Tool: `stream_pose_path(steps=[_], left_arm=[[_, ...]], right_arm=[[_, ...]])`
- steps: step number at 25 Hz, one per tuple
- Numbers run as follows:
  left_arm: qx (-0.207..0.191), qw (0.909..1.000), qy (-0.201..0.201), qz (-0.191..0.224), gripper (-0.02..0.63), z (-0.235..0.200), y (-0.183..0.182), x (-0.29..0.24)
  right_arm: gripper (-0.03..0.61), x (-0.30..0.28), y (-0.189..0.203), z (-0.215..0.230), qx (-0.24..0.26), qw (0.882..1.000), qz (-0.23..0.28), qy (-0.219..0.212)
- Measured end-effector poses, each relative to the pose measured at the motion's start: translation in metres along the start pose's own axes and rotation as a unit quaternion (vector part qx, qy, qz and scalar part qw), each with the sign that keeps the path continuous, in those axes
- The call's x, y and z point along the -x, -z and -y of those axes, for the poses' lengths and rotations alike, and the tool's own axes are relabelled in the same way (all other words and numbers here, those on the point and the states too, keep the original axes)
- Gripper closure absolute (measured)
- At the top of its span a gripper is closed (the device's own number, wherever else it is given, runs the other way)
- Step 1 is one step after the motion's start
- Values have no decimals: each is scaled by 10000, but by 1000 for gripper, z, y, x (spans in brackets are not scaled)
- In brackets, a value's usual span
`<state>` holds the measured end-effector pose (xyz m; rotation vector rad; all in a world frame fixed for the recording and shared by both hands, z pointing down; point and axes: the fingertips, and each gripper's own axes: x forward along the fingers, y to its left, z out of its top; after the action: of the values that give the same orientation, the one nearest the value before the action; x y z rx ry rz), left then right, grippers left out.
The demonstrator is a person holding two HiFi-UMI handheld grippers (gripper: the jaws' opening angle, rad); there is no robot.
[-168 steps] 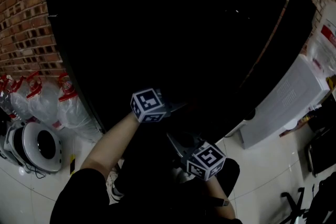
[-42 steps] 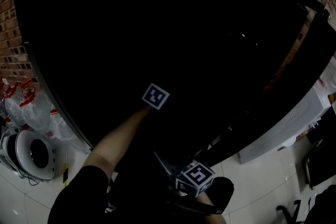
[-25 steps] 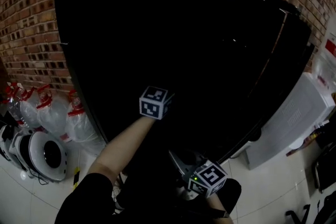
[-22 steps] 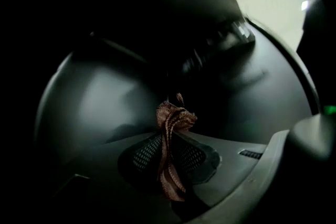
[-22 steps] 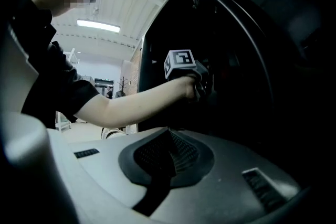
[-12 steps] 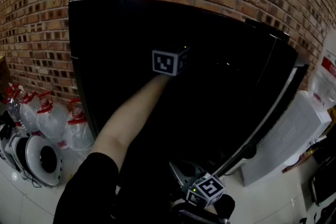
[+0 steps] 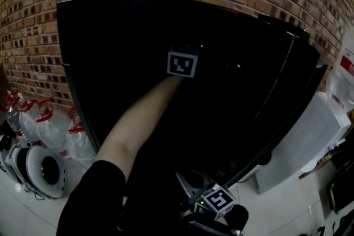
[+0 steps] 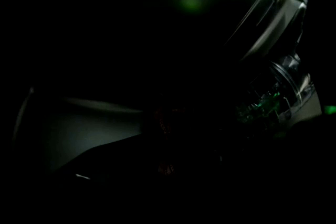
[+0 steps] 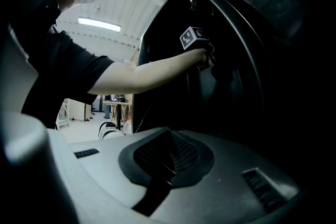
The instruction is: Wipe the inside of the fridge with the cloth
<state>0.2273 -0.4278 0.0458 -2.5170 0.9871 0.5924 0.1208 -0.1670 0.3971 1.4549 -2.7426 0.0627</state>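
Holds left gripper (image 7: 186, 53) high inside fridge (image 7: 110, 52), jaws nearly together; holds right gripper (image 9: 167, 152) low beside fridge, jaws together, empty.

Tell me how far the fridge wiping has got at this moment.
Done: the fridge stands open and the left gripper reaches high into its dark interior. In hand: that gripper is shut, but its view is too dark to confirm the cloth. The right gripper is shut, empty, held low. Left: no wiped surface can be made out, so the wiping itself cannot be judged.
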Motion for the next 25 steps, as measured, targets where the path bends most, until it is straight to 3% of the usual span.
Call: stream_pose_path(steps=[11,17,25], left_arm=[[-519,9922,-1124,-151,566,-69,-4,39],[-837,9797,-1808,-221,566,-103,-12,57],[-853,9614,-2605,-245,566,-135,-13,77]], right_arm=[[574,2,-3,2,-53,9999,106,9],[574,5,-4,-5,-61,9997,161,-177],[574,7,-6,-9,-72,9991,210,-352]])
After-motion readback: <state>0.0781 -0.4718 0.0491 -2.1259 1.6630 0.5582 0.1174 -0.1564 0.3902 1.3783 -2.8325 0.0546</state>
